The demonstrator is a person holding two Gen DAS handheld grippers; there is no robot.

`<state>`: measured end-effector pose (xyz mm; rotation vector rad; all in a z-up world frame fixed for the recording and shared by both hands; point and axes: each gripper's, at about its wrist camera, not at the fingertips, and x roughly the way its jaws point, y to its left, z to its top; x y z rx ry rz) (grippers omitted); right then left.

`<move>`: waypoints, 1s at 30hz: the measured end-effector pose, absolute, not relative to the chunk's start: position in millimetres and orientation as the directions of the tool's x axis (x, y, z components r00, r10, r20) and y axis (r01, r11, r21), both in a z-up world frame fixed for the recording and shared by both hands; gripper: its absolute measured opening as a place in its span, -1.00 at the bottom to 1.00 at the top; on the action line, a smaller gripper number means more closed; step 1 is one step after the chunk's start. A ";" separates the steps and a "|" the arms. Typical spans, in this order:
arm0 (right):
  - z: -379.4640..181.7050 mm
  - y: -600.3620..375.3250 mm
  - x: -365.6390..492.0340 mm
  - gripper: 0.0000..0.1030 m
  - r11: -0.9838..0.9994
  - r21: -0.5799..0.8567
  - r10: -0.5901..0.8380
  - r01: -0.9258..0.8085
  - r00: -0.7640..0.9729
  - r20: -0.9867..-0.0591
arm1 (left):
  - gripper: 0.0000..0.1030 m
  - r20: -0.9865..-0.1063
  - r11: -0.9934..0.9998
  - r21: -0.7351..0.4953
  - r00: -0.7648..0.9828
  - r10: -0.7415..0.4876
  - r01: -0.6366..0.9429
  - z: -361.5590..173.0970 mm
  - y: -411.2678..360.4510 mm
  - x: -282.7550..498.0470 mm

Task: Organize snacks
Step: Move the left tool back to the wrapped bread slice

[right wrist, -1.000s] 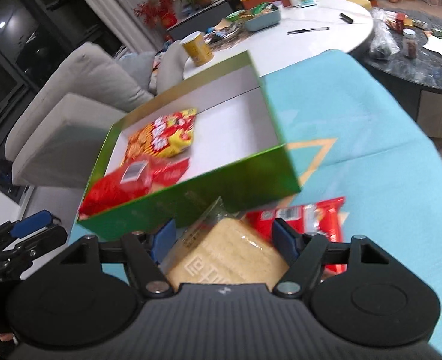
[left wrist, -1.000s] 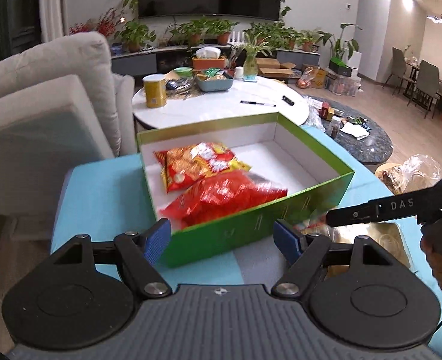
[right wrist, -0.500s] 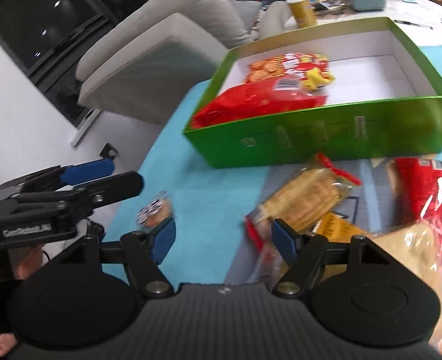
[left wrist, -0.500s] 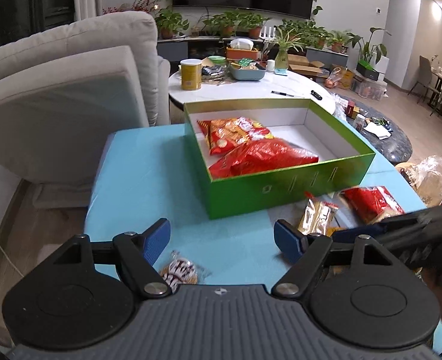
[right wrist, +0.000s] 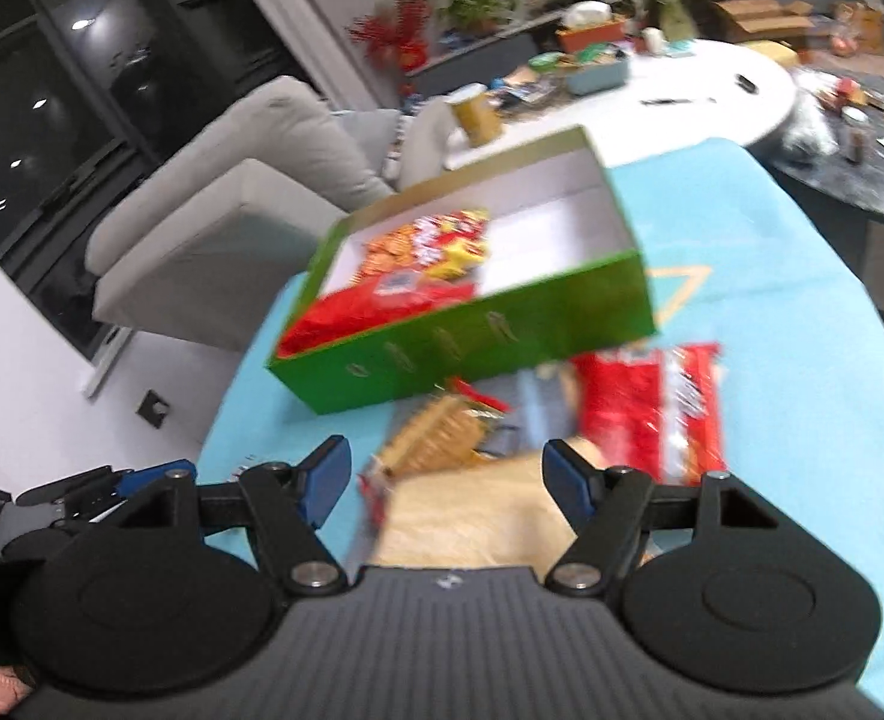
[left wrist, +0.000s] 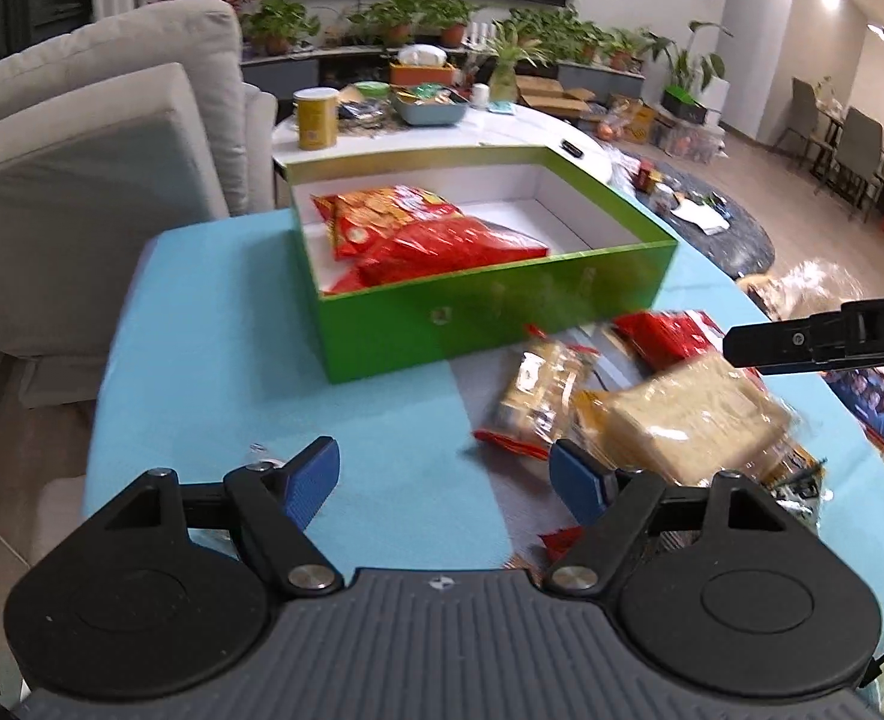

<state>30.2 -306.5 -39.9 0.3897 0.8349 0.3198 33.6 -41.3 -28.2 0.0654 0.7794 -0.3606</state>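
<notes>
A green box (left wrist: 490,312) with a white inside stands on the blue table (left wrist: 213,360) and holds two red snack bags (left wrist: 442,246). In front of it lie loose snacks: a cracker pack (left wrist: 538,396), a pale wafer pack (left wrist: 694,420) and a red bag (left wrist: 670,330). My left gripper (left wrist: 445,477) is open and empty above the table, near the cracker pack. My right gripper (right wrist: 448,480) is open and empty, above the wafer pack (right wrist: 472,528), with the red bag (right wrist: 652,408) just beyond. The box also shows in the right wrist view (right wrist: 472,348).
A grey sofa (left wrist: 81,180) stands left of the table. A white round table (left wrist: 442,132) with a yellow can (left wrist: 315,120) and a bowl is behind the box. A dark low table (left wrist: 712,222) is at the right. The right gripper's finger (left wrist: 820,336) reaches in from the right.
Both grippers have shifted. The left one has moved right, toward the loose snacks. The right view has swung back toward the box and the red bag. Both stay open.
</notes>
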 end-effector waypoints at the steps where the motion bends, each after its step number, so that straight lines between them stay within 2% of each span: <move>1: -42.0 -307.4 28.5 0.49 0.887 0.448 0.413 -0.114 0.632 -0.656 | 0.45 -0.702 0.933 -0.079 0.645 -0.302 0.351 -29.2 -44.6 33.5; 15: -56.9 -311.6 24.4 0.53 0.916 0.398 0.348 -0.055 0.607 -0.715 | 0.45 -0.721 0.896 -0.104 0.588 -0.366 0.431 -37.0 -74.4 26.1; 25: -60.7 -288.3 25.6 0.52 0.893 0.428 0.424 -0.135 0.569 -0.705 | 0.46 -0.724 0.924 -0.116 0.606 -0.330 0.364 -36.5 -53.0 29.2; 30: -57.9 -297.1 25.1 0.52 0.892 0.441 0.408 -0.095 0.589 -0.698 | 0.49 -0.716 0.927 -0.124 0.615 -0.330 0.353 -33.0 -49.1 32.8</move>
